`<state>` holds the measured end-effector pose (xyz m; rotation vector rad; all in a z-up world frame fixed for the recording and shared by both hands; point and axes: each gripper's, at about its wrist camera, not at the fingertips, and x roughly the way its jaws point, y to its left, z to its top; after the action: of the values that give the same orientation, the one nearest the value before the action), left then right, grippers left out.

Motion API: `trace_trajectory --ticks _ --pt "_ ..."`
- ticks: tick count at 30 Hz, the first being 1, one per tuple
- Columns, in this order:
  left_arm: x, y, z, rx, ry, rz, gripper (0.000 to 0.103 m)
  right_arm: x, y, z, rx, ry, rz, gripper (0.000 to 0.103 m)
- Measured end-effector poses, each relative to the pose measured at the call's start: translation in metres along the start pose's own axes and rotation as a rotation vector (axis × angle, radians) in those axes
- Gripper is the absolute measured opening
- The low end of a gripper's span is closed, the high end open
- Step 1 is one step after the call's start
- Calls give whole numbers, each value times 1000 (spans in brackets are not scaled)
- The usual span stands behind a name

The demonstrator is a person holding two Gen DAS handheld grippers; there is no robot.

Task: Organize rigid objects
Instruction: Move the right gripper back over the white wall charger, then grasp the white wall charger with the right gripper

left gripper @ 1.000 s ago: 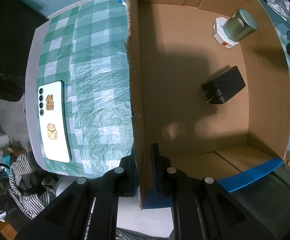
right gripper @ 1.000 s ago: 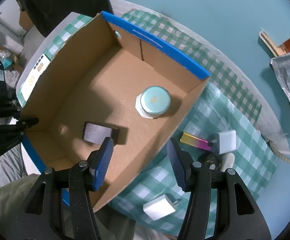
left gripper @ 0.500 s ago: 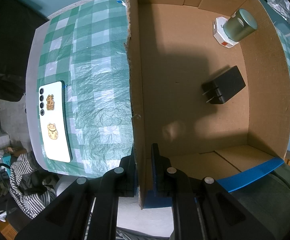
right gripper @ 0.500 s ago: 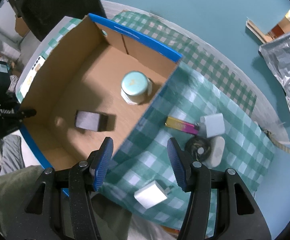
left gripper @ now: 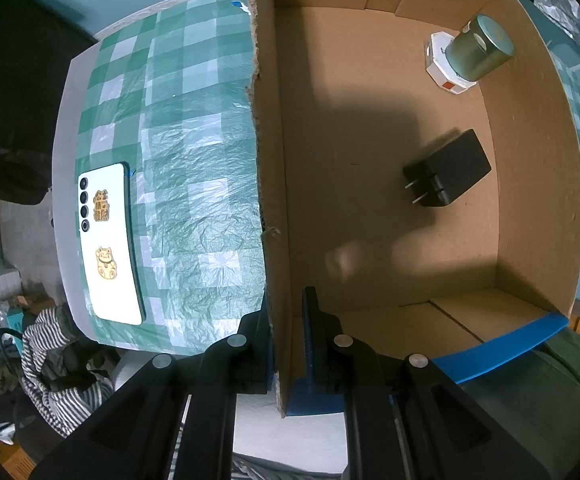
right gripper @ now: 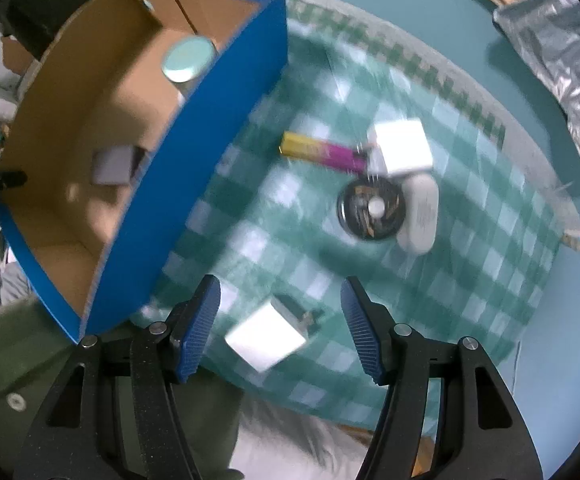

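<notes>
Light is dim and cool. In the left wrist view, sharp throughout, a broad dark shadow lies across the floor of the brown cardboard box [left gripper: 370, 152]. The right wrist view is smeared by motion blur, the green-and-white checked tablecloth [right gripper: 290, 216] streaked; fisheye bending darkens both frames' corners.

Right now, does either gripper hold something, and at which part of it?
The left gripper is clamped on the side wall of the box, near its corner. The right gripper holds nothing; its jaws are opening above a white charger.
</notes>
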<state>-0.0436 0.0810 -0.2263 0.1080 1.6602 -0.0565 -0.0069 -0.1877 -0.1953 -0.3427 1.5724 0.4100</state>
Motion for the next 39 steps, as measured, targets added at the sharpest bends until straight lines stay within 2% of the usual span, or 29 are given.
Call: trace_trajectory --ticks 3,14,20,26,28,29,30,39 --pt "0 -1 1 4 1 1 10 14 -7 -10 32 39 0 68" --pt "-1 -7 4 19 8 5 10 60 -28 -36 333 149 93 72" --pt "-1 -8 3 32 11 6 10 75 -39 -47 521 145 160 72" --pt "-2 -9 3 35 12 5 10 92 -40 -61 617 152 162 72" --pt "-2 -9 3 36 12 4 10 96 -39 -63 621 153 152 71" --pt "-2 -9 3 38 12 3 10 97 -39 -64 617 150 141 59" --pt "-2 -8 3 39 12 2 10 97 -38 -65 611 148 133 55" --pt "-2 -8 2 42 13 0 10 94 -23 -61 366 110 17 53"
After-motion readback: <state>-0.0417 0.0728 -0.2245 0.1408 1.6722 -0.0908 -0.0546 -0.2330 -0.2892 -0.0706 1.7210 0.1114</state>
